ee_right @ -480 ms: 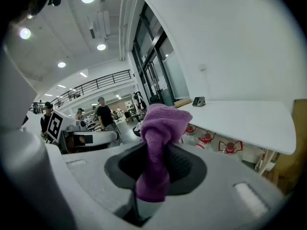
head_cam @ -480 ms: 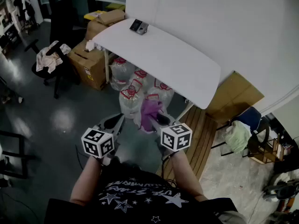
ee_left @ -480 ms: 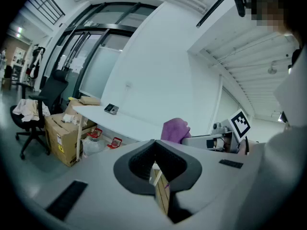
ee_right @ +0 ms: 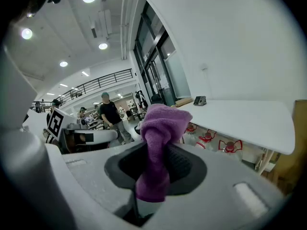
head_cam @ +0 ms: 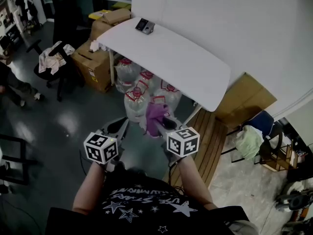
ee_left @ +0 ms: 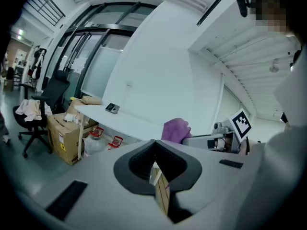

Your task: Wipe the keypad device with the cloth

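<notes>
The right hand-held gripper (ee_right: 154, 174) was pinching the cloth (ee_right: 163, 123), a purple towelling rag that stood up in a soft bunch above the jaws, with a short tail hanging below them. The left hand-held gripper (ee_left: 154, 164) had its jaws pressed together with nothing between them. Both were held near the person's body, well apart from the white counter (head_cam: 186, 67). The keypad device (head_cam: 145, 26) sat at the counter's far left end, a small dark wedge-shaped unit with nothing around it.

The cloth looked light and limp, so the bunched top would be the part to press and drag across the keys. The device looked small, rigid and light, likely to slide on the smooth top under a wipe. The free gripper could probably steady it by its side edges, away from the keys and screen
</notes>
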A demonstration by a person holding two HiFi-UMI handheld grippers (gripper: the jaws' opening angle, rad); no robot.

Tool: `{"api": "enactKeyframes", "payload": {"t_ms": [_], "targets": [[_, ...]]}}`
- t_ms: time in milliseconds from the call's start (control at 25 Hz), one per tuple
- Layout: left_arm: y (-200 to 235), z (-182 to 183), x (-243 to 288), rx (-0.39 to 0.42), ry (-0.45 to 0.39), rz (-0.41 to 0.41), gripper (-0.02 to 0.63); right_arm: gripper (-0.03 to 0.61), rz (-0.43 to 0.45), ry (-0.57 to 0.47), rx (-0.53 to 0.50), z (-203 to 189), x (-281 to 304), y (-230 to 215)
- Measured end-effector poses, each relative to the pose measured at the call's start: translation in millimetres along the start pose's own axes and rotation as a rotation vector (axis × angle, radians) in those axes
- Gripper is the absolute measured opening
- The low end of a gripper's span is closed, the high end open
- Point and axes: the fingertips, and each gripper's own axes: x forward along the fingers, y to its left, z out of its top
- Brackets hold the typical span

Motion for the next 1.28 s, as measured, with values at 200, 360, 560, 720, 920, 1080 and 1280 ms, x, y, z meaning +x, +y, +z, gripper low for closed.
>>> {"api": "enactKeyframes", "payload": {"t_ms": [200,360,560,720,920,1080,1280], "targets": [[-7,-3,4,0.007,0.009,-0.004,0.006,0.098,-0.002,0.001,0.003,-5,-6,-3],[-12,-7,5,0.012,0.018,-0.006,0.006,0.098,-0.009,0.006,0.005,-9,-10,-6],[-19,-10,6,0.010,0.030,-0.003,0.006,0.098,-0.016,0.003,0.009,-10,-19,-11],[-20,-17,9,0.003,0.044,-0.009,0.006,0.098,-0.019,0.003,0.014,-15,-20,-14],[-4,-12,22,0.003,0.041,-0.014,0.006,0.098,-0.036,-0.009,0.025,-10,-8,-23],[17,-6,38,-0.001,0.043,-0.024,0.006,0.098,-0.062,-0.006,0.029,-3,10,-37],[58,8,64,-0.016,0.044,-0.027,0.006,0.098,-0.084,0.008,0.037,12,49,-57]]}}
